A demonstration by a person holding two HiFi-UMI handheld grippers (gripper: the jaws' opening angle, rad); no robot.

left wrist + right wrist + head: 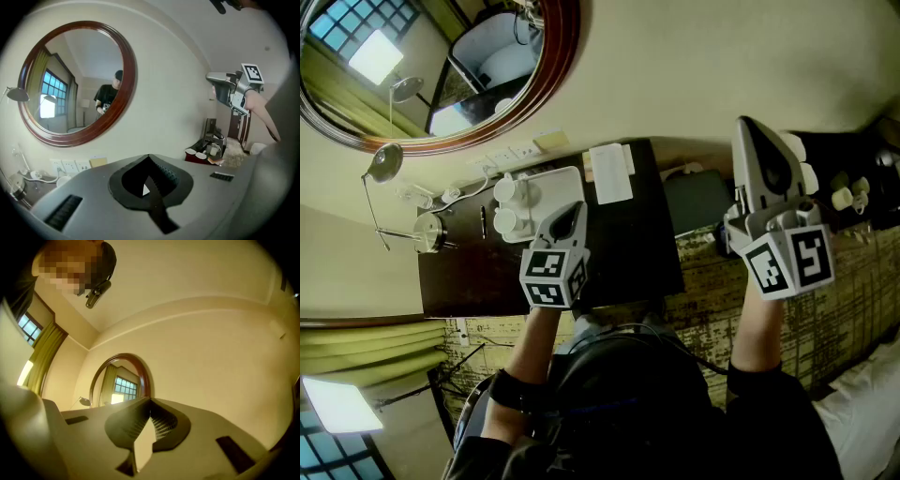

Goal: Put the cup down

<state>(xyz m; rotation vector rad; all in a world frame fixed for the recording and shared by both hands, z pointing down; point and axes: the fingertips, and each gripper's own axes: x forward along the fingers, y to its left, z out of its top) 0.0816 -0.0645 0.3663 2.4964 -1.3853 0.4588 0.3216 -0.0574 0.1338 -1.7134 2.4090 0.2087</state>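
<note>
Cream wall [694,66] with a round wood-framed mirror [565,70] above a dark table [628,244]; two white cups [504,190] stand upright side by side on a white tray [558,180] at the table's back, neither held. Left claw [571,212] hangs over the table just right of the tray, jaws pressed together, nothing between them. Right claw [751,127] is held up well right of the table, pointing at the wall, jaws closed to a sliver, empty.

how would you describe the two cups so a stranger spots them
Under the round wood-framed mirror is a dark desk. On its white tray, the two cups stand at the left end, the only round white pair there.
</note>
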